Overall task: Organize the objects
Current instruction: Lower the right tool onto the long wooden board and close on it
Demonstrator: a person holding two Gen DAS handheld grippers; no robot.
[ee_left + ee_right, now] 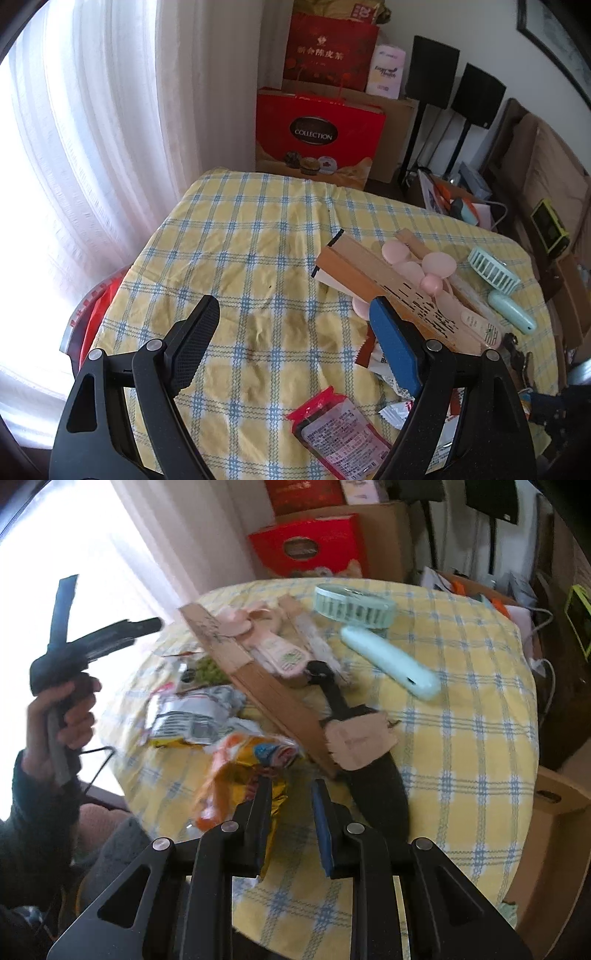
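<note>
My left gripper (pixel 293 317) is open and empty above bare yellow checked tablecloth (pixel 240 240). To its right lie a folded wooden fan (pixel 384 284), a pink handheld fan (pixel 439 284) and a mint handheld fan (pixel 498 284). A red snack packet (pixel 340 435) lies near its right finger. My right gripper (pixel 290 801) is open, with a gold and orange snack wrapper (pixel 240 775) touching its left finger. Ahead lie a black sheathed knife (pixel 369 768), the wooden fan (pixel 258 686), silver wrappers (pixel 192 716) and the mint fan (pixel 388 657). The left gripper also shows in the right wrist view (pixel 92 638), hand-held.
Red gift boxes (pixel 317 140) and cardboard boxes stand behind the table's far edge. A white curtain (pixel 92 147) hangs at the left. Black speaker stands (pixel 454 110) and cluttered boxes sit at the right. A red chair (pixel 92 317) is under the table's left edge.
</note>
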